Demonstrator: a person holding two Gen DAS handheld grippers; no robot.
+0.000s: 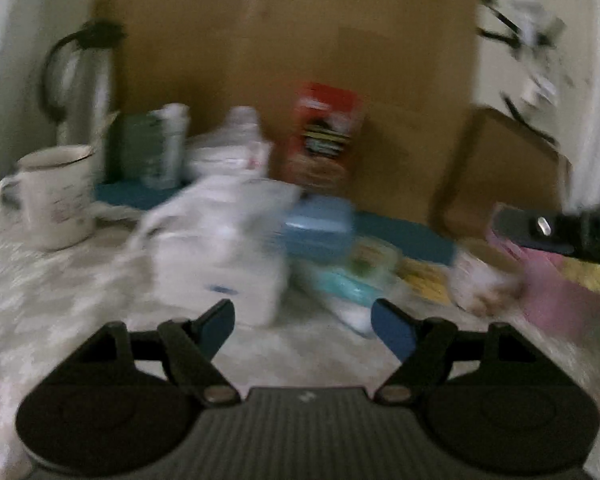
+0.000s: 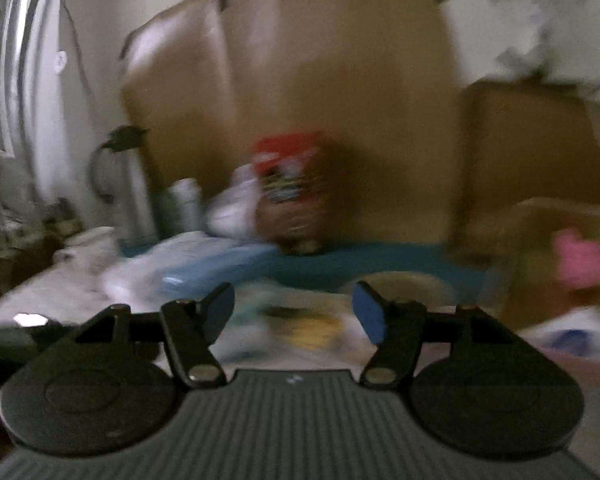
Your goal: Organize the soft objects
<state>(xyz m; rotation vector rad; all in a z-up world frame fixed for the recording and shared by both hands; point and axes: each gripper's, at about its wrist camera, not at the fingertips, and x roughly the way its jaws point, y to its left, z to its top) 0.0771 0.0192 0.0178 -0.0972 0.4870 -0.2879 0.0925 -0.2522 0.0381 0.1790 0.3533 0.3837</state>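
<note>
**Both grippers empty over cluttered table, frames blurred**

Left wrist view: left gripper [image 1: 303,326] released, jaws apart, nothing between them. Just beyond it a white soft pack [image 1: 220,256], a blue pack [image 1: 318,226] to its right, a teal-and-white pack [image 1: 346,286] nearer. White mug [image 1: 56,196] far left, kettle [image 1: 80,80] behind it. Red-topped bag [image 1: 326,136] stands against the cardboard sheet [image 1: 284,40]. Right gripper's finger [image 1: 556,232] enters at right over something pink [image 1: 556,292].

Right wrist view: right gripper [image 2: 293,312] released, empty, above a yellow-printed pack [image 2: 312,326]. Pink soft item [image 2: 580,260] in cardboard box [image 2: 540,208], far right.
</note>
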